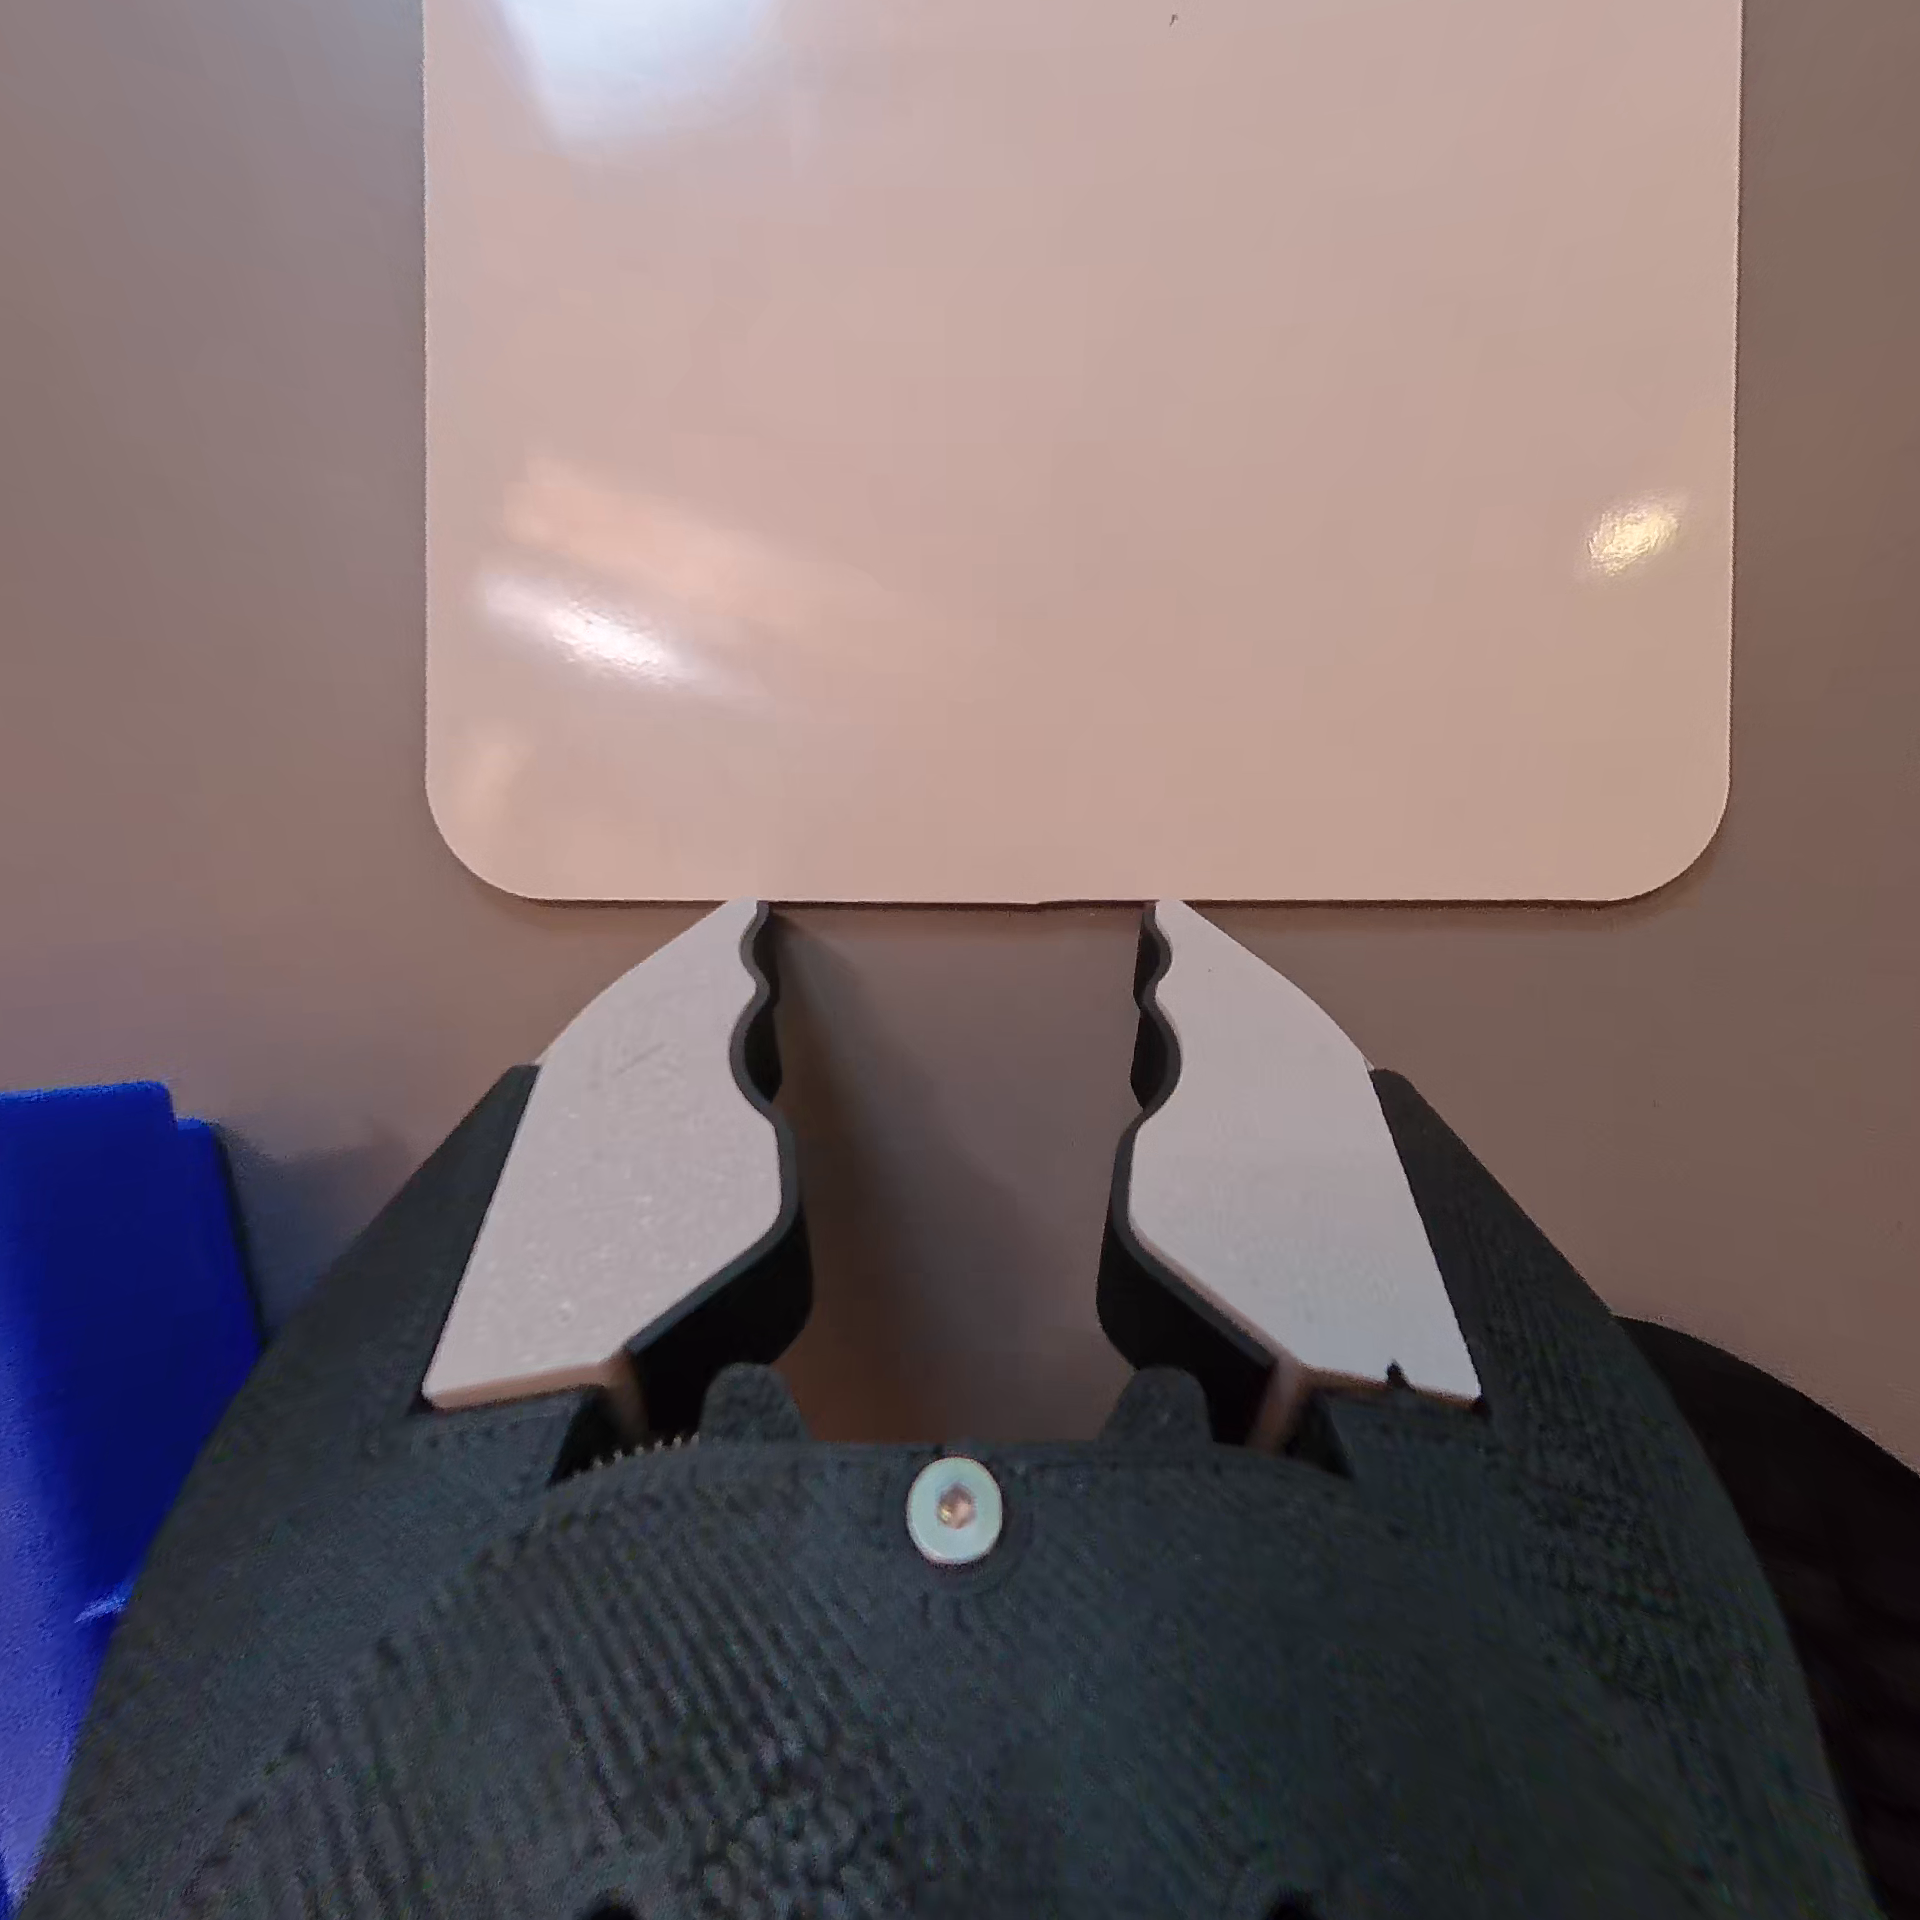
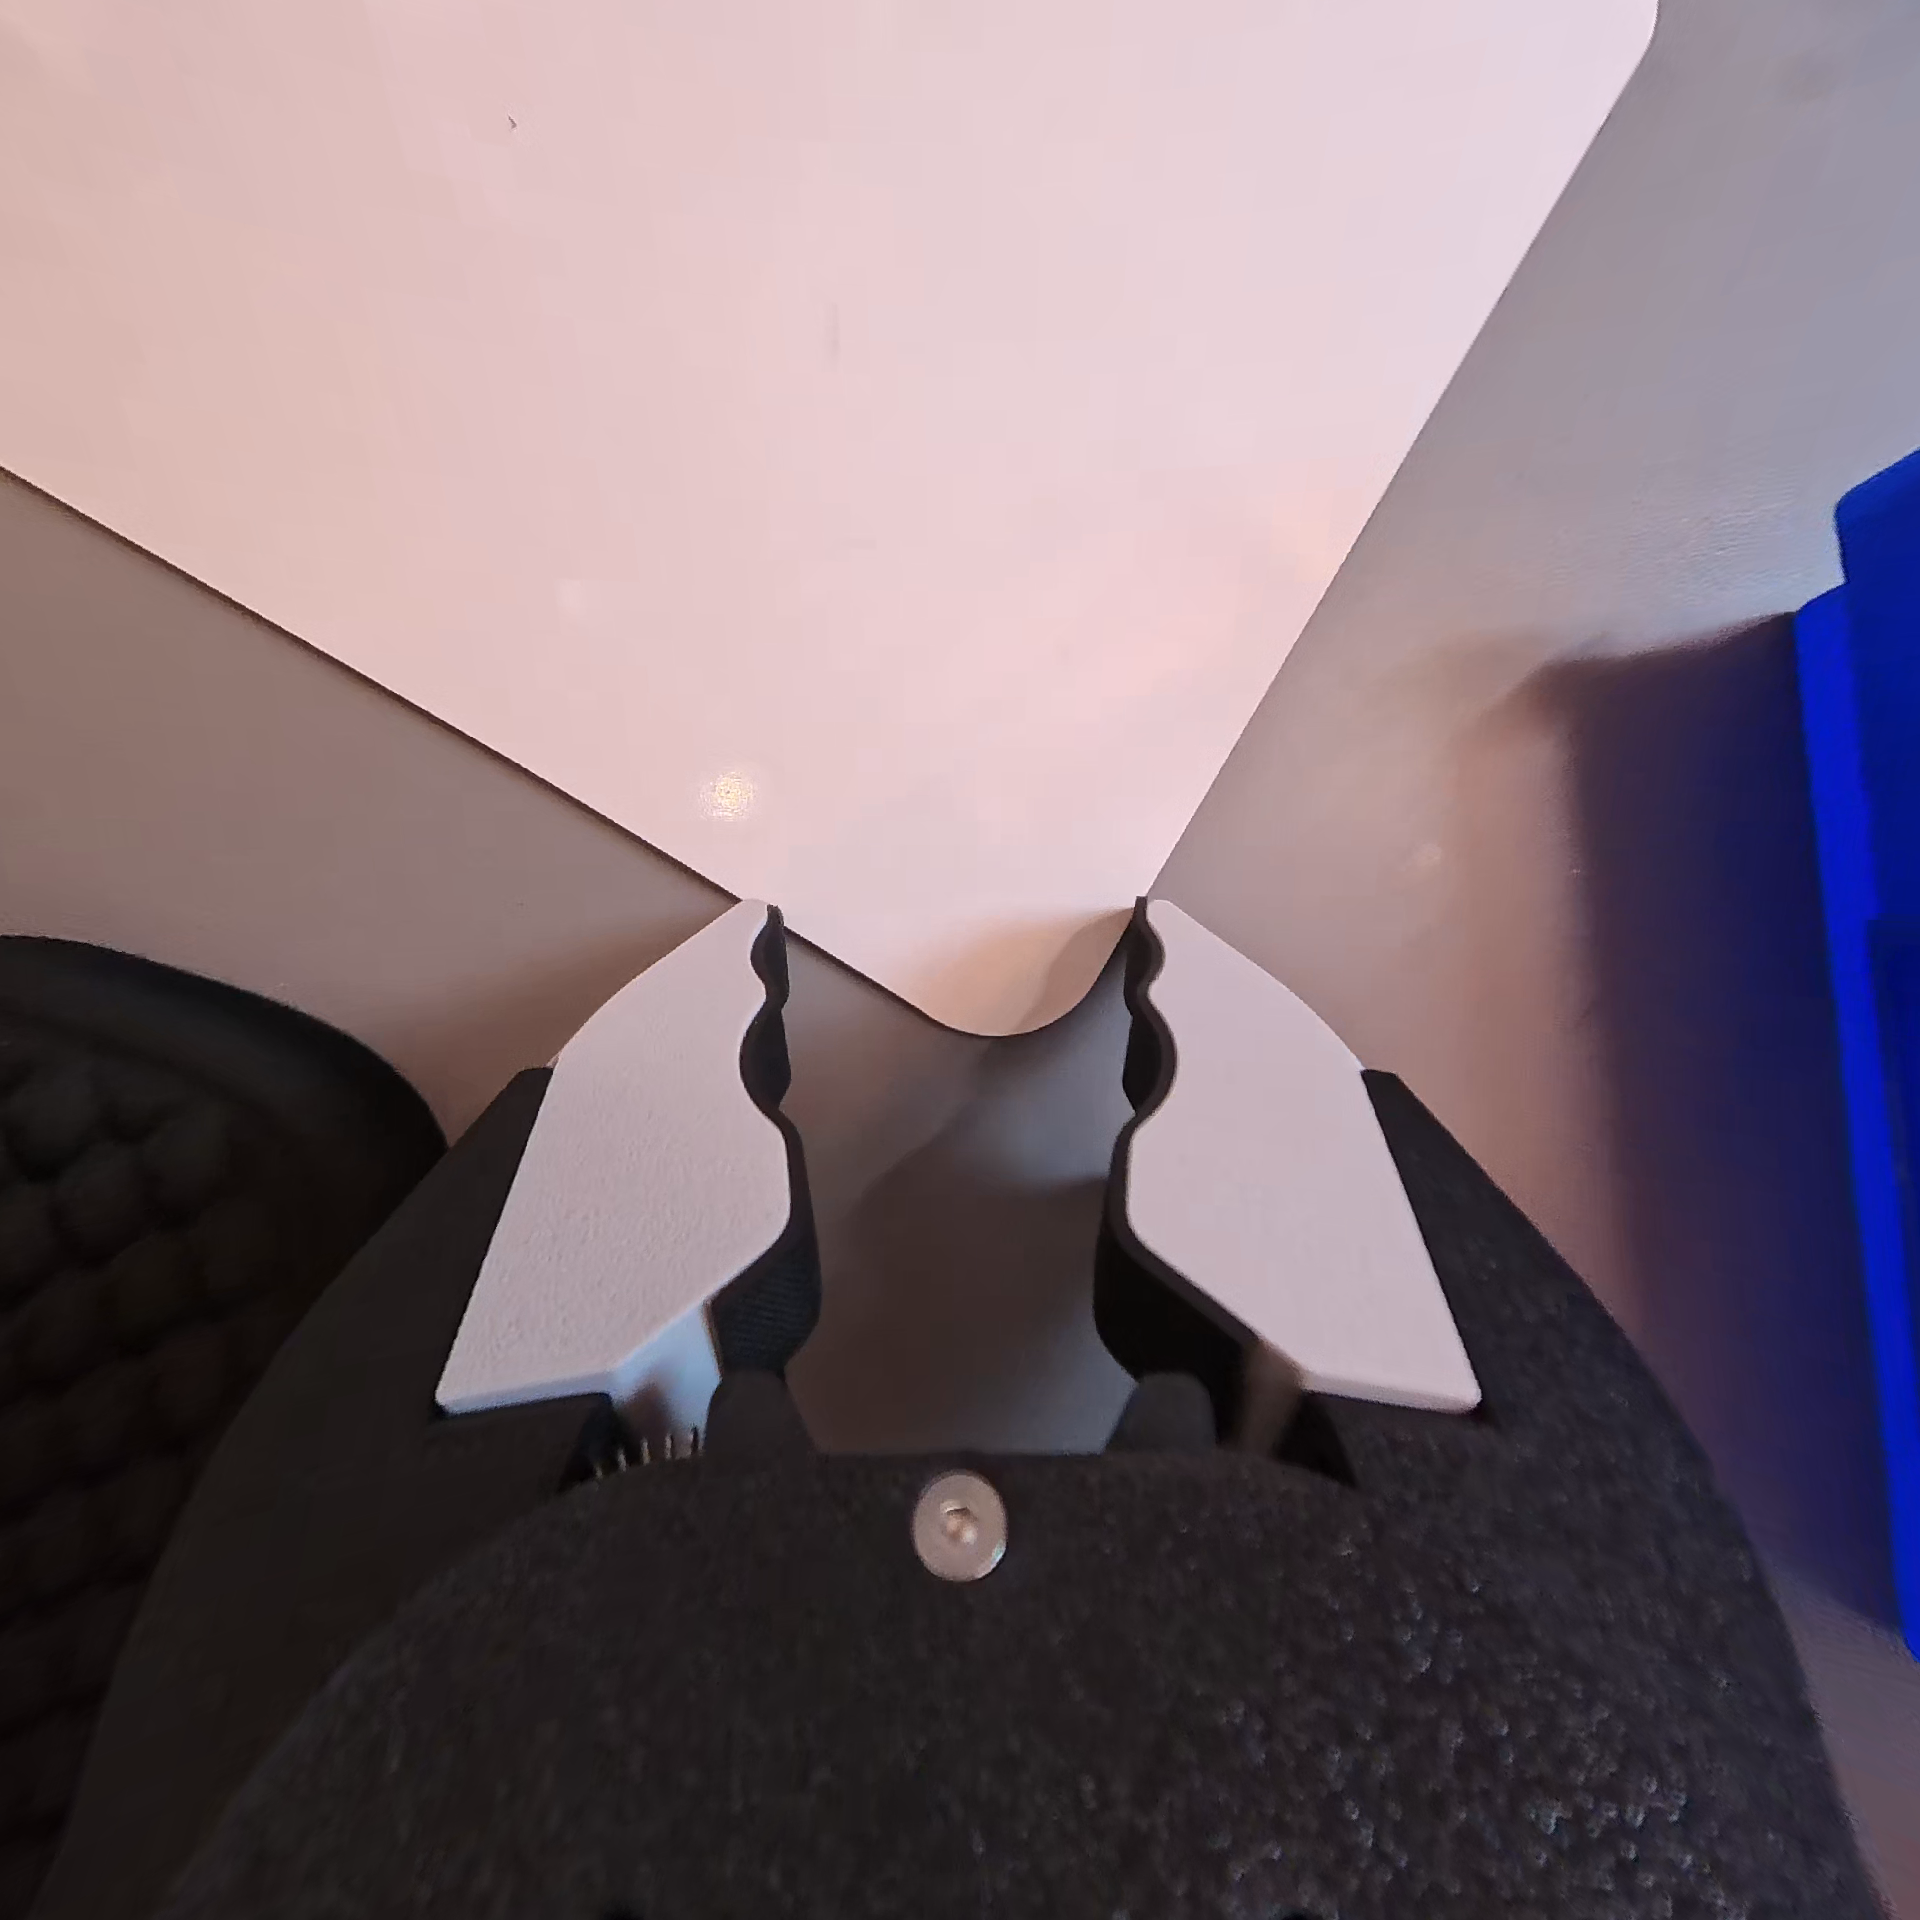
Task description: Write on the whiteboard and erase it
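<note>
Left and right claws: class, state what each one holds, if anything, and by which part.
Nothing is held. The left claw is open and empty, just short of the whiteboard. The right claw is open too, with only the whiteboard's corner showing between its fingers.

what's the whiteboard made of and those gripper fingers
The whiteboard looks like a thin, glossy coated sheet, perhaps plastic or laminate: it mirrors light patches and its rounded edge is very slim. The left gripper has fingers with flat, matte pale grey faces, probably plastic, over black ridged inner pads; their black mount shows fine layered lines like 3D print.
</note>
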Demonstrator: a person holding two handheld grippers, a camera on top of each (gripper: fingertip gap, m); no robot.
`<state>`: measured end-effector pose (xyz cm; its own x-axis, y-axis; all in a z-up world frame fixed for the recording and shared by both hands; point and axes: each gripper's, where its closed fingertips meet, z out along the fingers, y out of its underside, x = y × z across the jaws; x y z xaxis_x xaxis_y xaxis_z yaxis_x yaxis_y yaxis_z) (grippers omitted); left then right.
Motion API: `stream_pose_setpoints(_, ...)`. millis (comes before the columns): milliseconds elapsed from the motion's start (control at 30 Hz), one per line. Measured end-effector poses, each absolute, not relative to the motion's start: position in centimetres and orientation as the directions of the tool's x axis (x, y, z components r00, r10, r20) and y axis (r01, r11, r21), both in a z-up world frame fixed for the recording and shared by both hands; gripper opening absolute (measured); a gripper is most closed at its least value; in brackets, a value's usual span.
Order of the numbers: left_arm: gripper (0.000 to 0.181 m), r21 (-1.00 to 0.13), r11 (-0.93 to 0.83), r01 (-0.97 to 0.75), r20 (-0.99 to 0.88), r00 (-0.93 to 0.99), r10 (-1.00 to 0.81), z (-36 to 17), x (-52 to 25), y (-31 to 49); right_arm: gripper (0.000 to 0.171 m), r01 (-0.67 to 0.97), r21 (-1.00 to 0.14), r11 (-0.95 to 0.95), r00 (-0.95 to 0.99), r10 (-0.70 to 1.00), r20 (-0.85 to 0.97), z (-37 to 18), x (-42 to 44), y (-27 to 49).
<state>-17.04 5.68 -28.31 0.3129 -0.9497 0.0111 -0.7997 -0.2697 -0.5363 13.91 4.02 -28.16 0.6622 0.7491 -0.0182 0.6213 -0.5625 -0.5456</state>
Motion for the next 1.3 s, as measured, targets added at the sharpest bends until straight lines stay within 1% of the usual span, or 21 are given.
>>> stream_pose_setpoints(267,0.061,-0.551,-0.225,-0.803,0.014,0.261,-0.965,-28.2,-15.5,4.3,0.06,0.634,-0.532,-0.56,0.665,0.747,0.006,-28.2,15.0,2.1)
stream_pose_setpoints(467,0.062,-0.563,-0.208,-0.799,0.012,0.244,-0.97,-28.2,-15.1,4.1,0.06,0.612,-0.557,-0.562,0.68,0.733,0.007,-28.2,15.5,1.5)
stream_pose_setpoints(567,0.062,-0.58,-0.187,-0.793,-0.019,0.243,-0.97,-28.0,-15.1,4.4,0.059,0.63,-0.569,-0.529,0.665,0.745,0.044,-28.0,15.7,1.7)
stream_pose_setpoints(633,0.061,-0.624,-0.185,-0.759,-0.039,0.267,-0.963,-27.1,-15.2,5.1,0.062,0.631,-0.602,-0.49,0.665,0.741,0.094,-27.2,15.7,2.4)
stream_pose_setpoints(767,0.053,-0.777,-0.163,-0.608,-0.074,0.345,-0.936,-23.8,-14.8,7.2,0.073,0.575,-0.718,-0.393,0.667,0.733,0.133,-24.4,13.9,4.4)
stream_pose_setpoints(833,0.042,-0.841,-0.124,-0.527,-0.099,0.375,-0.922,-22.3,-14.5,7.9,0.075,0.545,-0.775,-0.319,0.665,0.727,0.169,-23.0,12.6,5.7)
stream_pose_setpoints(867,0.034,-0.864,-0.106,-0.492,-0.112,0.393,-0.913,-21.7,-14.6,8.2,0.072,0.522,-0.811,-0.264,0.664,0.722,0.193,-22.1,11.8,6.4)
stream_pose_setpoints(900,0.026,-0.882,-0.087,-0.463,-0.121,0.401,-0.908,-21.2,-14.6,8.4,0.064,0.494,-0.847,-0.196,0.665,0.713,0.223,-21.1,11.0,7.1)
stream_pose_setpoints(933,0.016,-0.898,-0.068,-0.435,-0.129,0.408,-0.904,-20.8,-14.6,8.5,0.051,0.464,-0.877,-0.126,0.668,0.699,0.253,-20.1,10.3,7.8)
stream_pose_setpoints(1000,0.0,-0.923,-0.028,-0.383,-0.151,0.431,-0.89,-20.2,-14.9,8.7,0.01,0.395,-0.918,0.041,0.667,0.674,0.318,-18.1,8.9,8.7)
stream_pose_setpoints(1033,0.0,-0.93,-0.024,-0.366,-0.151,0.442,-0.884,-20.1,-15.1,8.9,0.0,0.365,-0.924,0.115,0.658,0.67,0.343,-17.4,8.2,8.9)
stream_pose_setpoints(1067,0.0,-0.936,-0.026,-0.351,-0.144,0.449,-0.882,-20.2,-15.2,8.9,0.0,0.343,-0.926,0.155,0.648,0.674,0.353,-17.1,7.5,9.1)
stream_pose_setpoints(1133,0.0,-0.947,-0.023,-0.32,-0.136,0.466,-0.874,-20.0,-15.5,9.1,0.0,0.316,-0.934,0.169,0.629,0.7,0.339,-17.4,6.5,9.5)
stream_pose_setpoints(1300,0.0,-0.972,0.025,-0.232,-0.149,0.536,-0.831,-18.7,-16.8,10.6,0.0,0.254,-0.962,0.105,0.65,0.718,0.25,-18.5,6.1,11.6)
